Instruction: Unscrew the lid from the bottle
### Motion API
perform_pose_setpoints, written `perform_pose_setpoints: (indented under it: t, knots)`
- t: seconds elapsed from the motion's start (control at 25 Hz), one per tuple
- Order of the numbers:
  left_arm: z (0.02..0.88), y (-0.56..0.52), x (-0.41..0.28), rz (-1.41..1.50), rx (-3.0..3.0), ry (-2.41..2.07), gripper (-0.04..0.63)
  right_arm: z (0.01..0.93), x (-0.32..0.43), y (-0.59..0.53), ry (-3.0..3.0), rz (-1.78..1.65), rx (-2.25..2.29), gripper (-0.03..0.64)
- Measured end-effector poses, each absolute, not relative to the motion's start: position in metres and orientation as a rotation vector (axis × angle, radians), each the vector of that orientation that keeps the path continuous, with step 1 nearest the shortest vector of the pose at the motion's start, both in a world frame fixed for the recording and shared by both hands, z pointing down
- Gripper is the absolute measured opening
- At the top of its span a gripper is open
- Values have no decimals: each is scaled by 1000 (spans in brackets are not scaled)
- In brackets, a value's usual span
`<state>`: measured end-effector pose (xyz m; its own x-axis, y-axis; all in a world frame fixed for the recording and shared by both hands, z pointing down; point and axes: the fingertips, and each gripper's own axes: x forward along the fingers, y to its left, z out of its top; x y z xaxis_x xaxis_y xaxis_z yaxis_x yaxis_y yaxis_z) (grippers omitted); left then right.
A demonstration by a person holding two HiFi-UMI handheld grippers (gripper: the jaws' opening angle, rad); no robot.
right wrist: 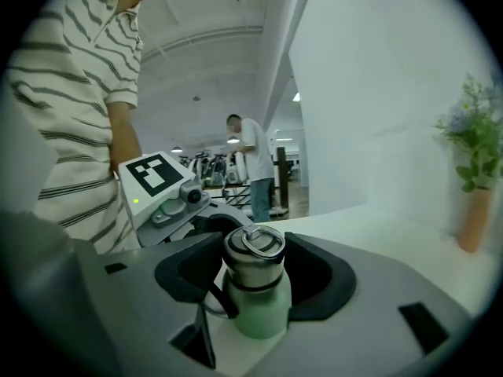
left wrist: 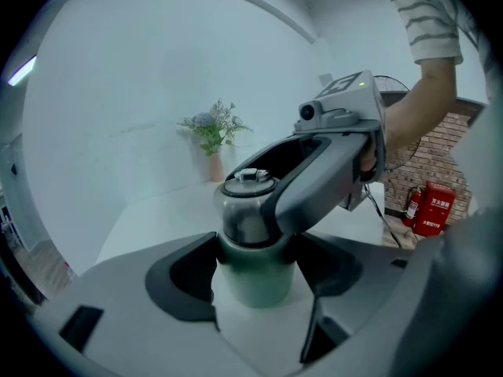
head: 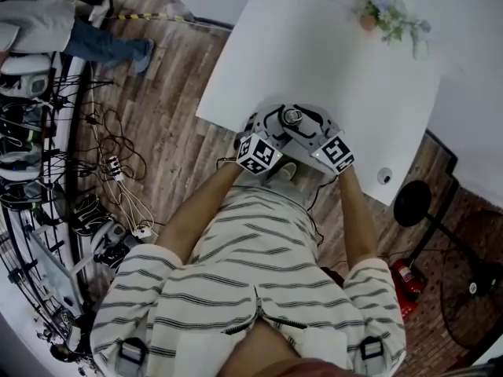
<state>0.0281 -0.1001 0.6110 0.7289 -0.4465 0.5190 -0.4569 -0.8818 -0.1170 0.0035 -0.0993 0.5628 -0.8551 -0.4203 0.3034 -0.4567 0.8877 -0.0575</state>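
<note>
So, the pale green metal bottle is kept upright at the near edge of the white desk, right in front of the person in the striped shirt. Whether its base is actually resting on the desk can't be made out, since both tools are crowded around it.

The left claw is closed on the green body just below the neck, with a dark pad pressed against each side. The right claw is set higher up and is clamped on the brushed steel screw lid, which is still sitting on the bottle. A small metal ring can be seen lying flat on top of the lid. In the left gripper view, one grey jaw of the right claw is seen wrapped across the lid from the right side. The two claws come in from opposite sides, and their marker cubes are seen side by side from the head view.

Other stuff: a slim terracotta vase of blue and green flowers is parked at the far end of the desk, well apart from the bottle. A red fire extinguisher is stood on the floor by a brick wall, and a tangle of cables is spread over the wooden floor. A second person is visible far back in the room.
</note>
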Motion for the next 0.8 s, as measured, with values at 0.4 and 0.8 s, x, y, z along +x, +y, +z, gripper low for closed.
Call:
perform_pose_setpoints:
  t: [0.4, 0.8]
  knots:
    - [611, -101, 29, 855, 2901, -758, 313, 561, 3, -97, -2766, 191, 196, 255]
    - [612, -101, 29, 853, 2903, -760, 313, 550, 8, -104, -2770, 274, 475, 361]
